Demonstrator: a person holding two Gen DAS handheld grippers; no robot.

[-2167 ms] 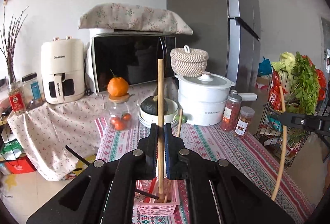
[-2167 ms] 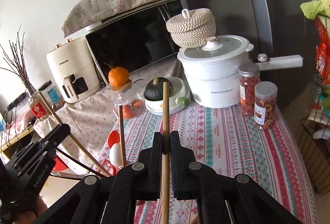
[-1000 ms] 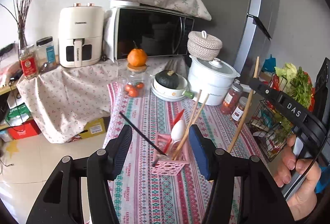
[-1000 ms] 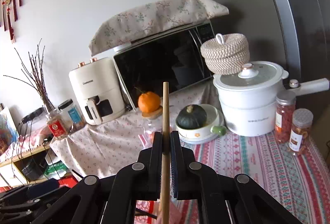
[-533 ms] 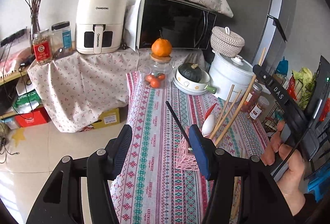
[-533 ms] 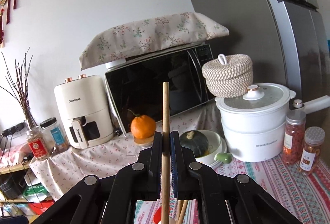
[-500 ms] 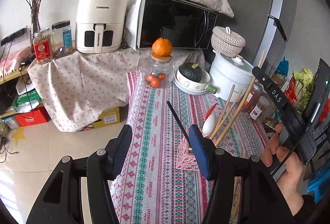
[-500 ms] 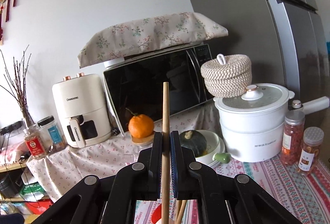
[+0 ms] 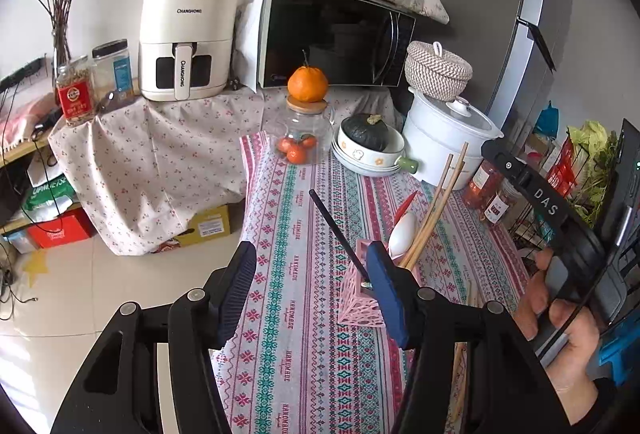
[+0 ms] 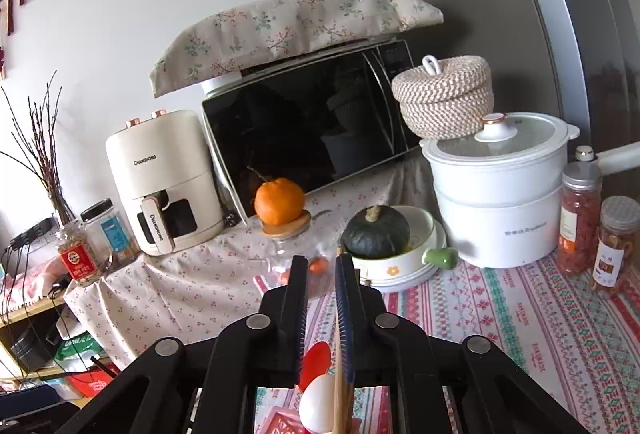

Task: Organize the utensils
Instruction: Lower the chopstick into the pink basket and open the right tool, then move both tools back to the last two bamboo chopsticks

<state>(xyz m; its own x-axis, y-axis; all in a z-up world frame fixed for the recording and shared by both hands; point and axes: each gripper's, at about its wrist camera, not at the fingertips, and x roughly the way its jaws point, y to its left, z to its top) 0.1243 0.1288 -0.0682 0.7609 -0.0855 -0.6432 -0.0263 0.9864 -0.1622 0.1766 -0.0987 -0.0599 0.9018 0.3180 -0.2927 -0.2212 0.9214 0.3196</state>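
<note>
The right gripper has just been opening its jaws, and the wooden chopstick it carries now leans against the right pad with a clear gap on the other side, so it is released rather than pinched. Its lower end drops toward the pink holder, which stands on the striped tablecloth and already holds several chopsticks, a white spoon, a red spoon and a black stick. The left gripper hangs spread wide and empty just to the left of the holder, its right finger partly hiding it. To finish this drop well, the right hand should widen the jaws a little more so the pad no longer drags the chopstick, then lift straight up along its length instead of pulling sideways, since a sideways pull could tip the light holder or flick the other utensils out. The left hand looks well placed to steady the holder if it rocks. Whether the chopstick's tip has reached the bottom is hidden.
</note>
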